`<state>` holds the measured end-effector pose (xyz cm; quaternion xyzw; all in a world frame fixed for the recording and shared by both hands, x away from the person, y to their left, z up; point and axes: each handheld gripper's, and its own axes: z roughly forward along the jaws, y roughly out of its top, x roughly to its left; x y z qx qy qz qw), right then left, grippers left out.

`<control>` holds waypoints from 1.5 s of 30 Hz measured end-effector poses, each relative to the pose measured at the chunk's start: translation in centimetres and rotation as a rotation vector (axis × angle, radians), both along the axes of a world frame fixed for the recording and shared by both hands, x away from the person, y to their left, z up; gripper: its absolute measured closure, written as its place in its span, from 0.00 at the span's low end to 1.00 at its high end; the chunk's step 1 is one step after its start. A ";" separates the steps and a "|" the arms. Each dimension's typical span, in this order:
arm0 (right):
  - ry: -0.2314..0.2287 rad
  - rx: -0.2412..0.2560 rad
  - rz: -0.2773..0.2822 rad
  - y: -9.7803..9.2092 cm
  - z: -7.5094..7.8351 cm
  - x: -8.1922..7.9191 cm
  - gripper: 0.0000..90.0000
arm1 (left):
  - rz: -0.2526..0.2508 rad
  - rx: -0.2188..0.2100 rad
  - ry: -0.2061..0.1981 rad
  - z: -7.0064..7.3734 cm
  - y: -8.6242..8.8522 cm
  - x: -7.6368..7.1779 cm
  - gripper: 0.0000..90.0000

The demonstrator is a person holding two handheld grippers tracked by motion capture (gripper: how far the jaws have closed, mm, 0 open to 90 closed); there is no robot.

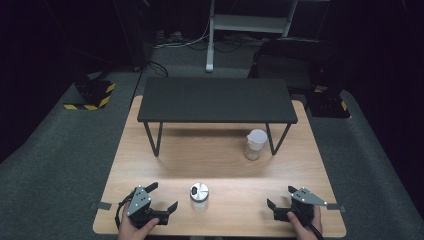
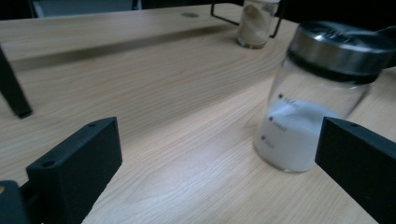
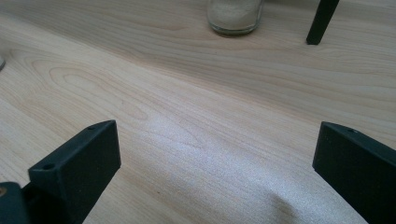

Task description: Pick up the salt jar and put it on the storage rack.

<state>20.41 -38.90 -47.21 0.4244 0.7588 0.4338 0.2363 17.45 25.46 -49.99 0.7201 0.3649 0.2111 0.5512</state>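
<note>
A small glass jar point(image 1: 199, 195) with a metal lid stands near the table's front edge, part full of white powder point(image 2: 292, 140). My left gripper point(image 1: 162, 196) rests open at the front left, its jaws wide apart, with the jar point(image 2: 322, 93) just ahead and to the right of them. A second glass jar point(image 1: 254, 144) with a white top and pale grains stands by the shelf's right leg; it shows far off as a jar point(image 2: 254, 23) and as a jar point(image 3: 235, 16). My right gripper point(image 1: 281, 196) sits open at the front right over bare wood.
A low black shelf point(image 1: 216, 100) on thin legs spans the back half of the wooden table point(image 1: 220, 160). One leg point(image 3: 321, 21) stands right of the far jar. A black chair point(image 1: 290, 62) and a white stand point(image 1: 212, 35) lie beyond the table.
</note>
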 end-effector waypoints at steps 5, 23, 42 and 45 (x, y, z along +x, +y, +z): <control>0.000 0.003 -0.001 0.0 0.0 0.0 0.01 | -0.055 -0.019 -0.018 0.0 -0.6 0.2 0.01; 0.003 0.005 0.003 -0.1 0.0 0.1 0.01 | -0.164 -0.015 -0.014 -0.6 -3.6 1.6 0.01; 0.003 0.019 0.003 -0.3 -0.1 0.1 0.01 | -0.109 -0.030 -0.024 -1.8 -7.0 2.0 0.28; -0.005 0.019 0.002 -0.3 -0.2 0.0 0.01 | -0.106 -0.022 -0.029 -1.7 -7.1 1.9 0.32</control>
